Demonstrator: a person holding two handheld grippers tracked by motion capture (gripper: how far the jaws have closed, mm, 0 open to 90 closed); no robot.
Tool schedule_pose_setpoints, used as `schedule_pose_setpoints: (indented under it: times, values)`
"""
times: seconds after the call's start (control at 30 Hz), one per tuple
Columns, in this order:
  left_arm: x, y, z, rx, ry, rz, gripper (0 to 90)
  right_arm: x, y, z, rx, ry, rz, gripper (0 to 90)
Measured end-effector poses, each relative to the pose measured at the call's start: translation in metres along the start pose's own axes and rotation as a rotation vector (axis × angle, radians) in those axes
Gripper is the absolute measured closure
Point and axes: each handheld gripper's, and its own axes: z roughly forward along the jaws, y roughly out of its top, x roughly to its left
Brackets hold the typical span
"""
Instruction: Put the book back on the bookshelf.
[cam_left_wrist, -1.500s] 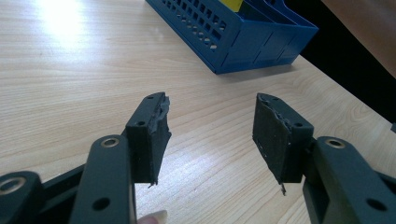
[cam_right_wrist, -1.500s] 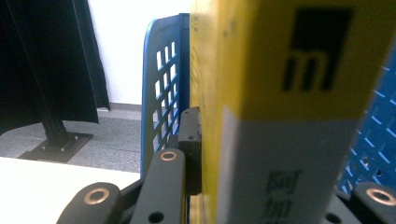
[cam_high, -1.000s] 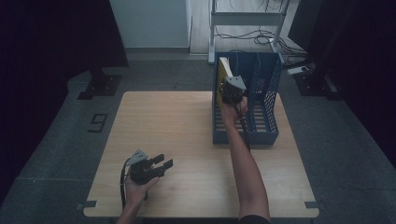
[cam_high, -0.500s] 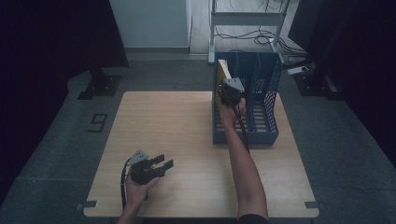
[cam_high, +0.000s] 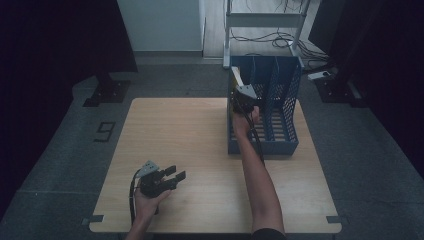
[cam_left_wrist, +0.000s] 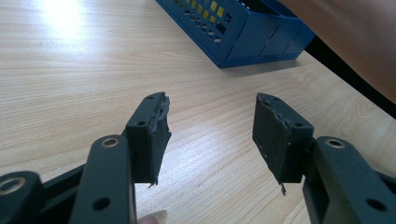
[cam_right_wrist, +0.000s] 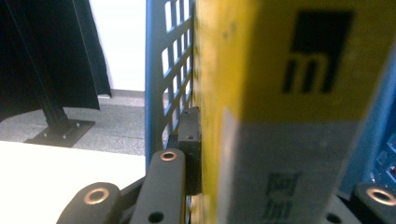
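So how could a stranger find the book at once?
Find the blue slotted rack at the wooden table's far right. The yellow book stands in its leftmost slot, shut in the right tongs. Nothing else there is yellow.

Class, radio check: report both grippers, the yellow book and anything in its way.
Left gripper open, idle above the table. Right gripper shut on yellow book, at the blue file rack's leftmost slot. Rack wall close beside book; nothing else obstructing.
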Motion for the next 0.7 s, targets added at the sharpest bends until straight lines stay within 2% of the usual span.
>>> schedule_pose_setpoints:
  times: [0.2,0.43,0.7]
  values:
    - [0.000,0.000,0.000,-0.001,0.001,-0.002,45.7,-0.002,-0.006,0.000,0.015,-0.001,-0.001,74.5]
    - [-0.004,0.000,0.001,0.004,-0.002,0.006,45.6,-0.005,-0.007,-0.009,0.057,0.026,-0.010,73.2]
    - [-0.007,0.000,0.000,0.003,-0.005,0.012,45.6,-0.008,-0.008,-0.016,0.076,0.050,-0.012,72.7]
